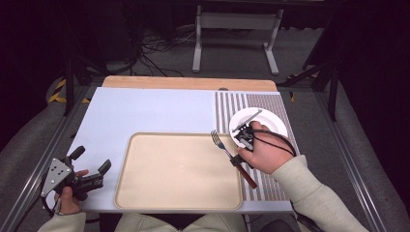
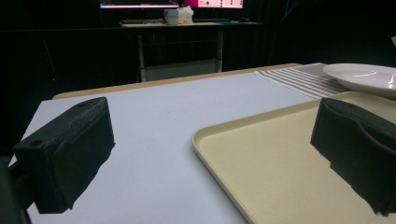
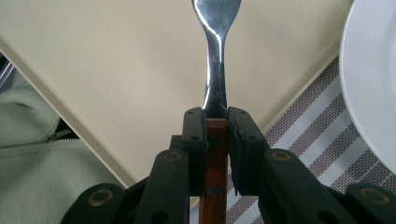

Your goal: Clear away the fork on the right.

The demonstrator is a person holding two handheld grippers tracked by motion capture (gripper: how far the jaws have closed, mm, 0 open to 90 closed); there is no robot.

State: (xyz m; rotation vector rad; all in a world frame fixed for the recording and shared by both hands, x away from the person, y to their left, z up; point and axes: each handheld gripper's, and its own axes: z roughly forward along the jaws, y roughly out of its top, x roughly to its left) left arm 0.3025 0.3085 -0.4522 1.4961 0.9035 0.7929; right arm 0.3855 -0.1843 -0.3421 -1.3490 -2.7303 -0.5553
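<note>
Right of frame centre, the right gripper (image 3: 216,154) pinches the fork (image 1: 227,151) by its wooden handle, a stiff, light, grippy hold over the tray's (image 1: 145,193) edge, while the left gripper (image 1: 92,166) sits spread at lower left.

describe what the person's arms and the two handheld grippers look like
Both forearms wear cream, textured sleeves. The left gripper is black, with a grey three-cornered plate on top and blocky matte jaw pads. The right gripper has black linked arms with brass-coloured rivets; a black cable loops from it.
</note>
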